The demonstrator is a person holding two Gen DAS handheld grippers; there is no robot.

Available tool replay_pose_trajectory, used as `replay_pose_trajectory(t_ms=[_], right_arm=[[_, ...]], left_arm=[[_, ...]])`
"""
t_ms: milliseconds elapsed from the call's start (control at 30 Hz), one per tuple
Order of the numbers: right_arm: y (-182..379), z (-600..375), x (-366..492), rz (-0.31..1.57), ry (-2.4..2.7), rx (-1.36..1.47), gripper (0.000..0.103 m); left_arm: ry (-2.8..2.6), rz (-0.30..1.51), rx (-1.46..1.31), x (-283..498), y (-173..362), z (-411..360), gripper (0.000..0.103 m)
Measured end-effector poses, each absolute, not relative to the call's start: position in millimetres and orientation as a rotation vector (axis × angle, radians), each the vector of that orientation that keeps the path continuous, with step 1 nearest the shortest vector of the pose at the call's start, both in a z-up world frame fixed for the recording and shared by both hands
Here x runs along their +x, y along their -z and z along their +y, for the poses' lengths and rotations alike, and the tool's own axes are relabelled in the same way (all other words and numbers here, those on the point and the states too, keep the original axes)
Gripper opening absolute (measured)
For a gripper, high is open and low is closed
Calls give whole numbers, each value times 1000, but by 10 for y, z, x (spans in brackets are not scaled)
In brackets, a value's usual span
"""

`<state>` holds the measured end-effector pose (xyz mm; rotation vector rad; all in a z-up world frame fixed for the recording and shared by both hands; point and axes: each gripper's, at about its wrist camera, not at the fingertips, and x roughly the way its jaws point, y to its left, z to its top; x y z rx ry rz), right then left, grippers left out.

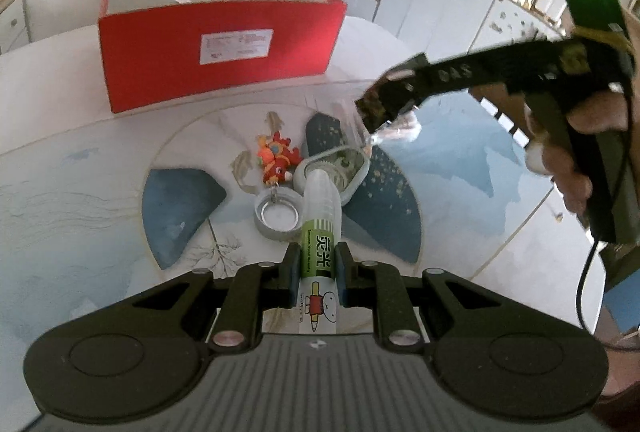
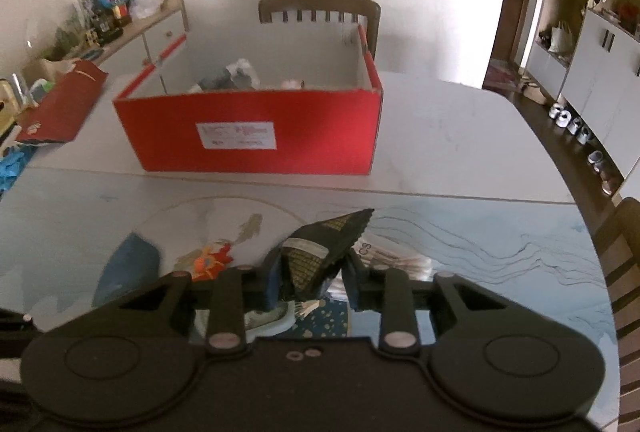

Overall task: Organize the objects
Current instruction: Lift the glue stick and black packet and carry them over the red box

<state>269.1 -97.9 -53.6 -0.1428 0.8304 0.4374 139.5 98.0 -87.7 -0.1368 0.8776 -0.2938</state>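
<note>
The left tool is clamped on a white and green glue bottle. Its two pads press on the sides of the bottle. The bottle sticks out forward, over the surface.

The right tool is clamped on a dark packet. The packet pokes up from between the pads and is off the surface. In the left view, a hand holds the right tool up above the surface, with the packet at its tip.

Below the glue bottle there are three small things close together. One is a red and orange toy with a ring on it. One is a round silver lid, lying open side up, just beside the toy. One is a clear lid with a pale rim, partly hidden behind the bottle's tip.

One red box stands farther back on the surface, well apart from both tools. It is open on top and has some things in it, too blurry to name. Nothing stands between the tools and the box. One chair stands behind the box.
</note>
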Motion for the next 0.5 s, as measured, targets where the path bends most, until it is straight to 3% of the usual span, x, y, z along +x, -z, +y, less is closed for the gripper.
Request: replay_pose_trajectory(t_ms=[500], right_arm=[[-7, -958, 2441, 724, -520, -185, 30]], left_arm=[[240, 769, -177, 1668, 300, 1233, 16]])
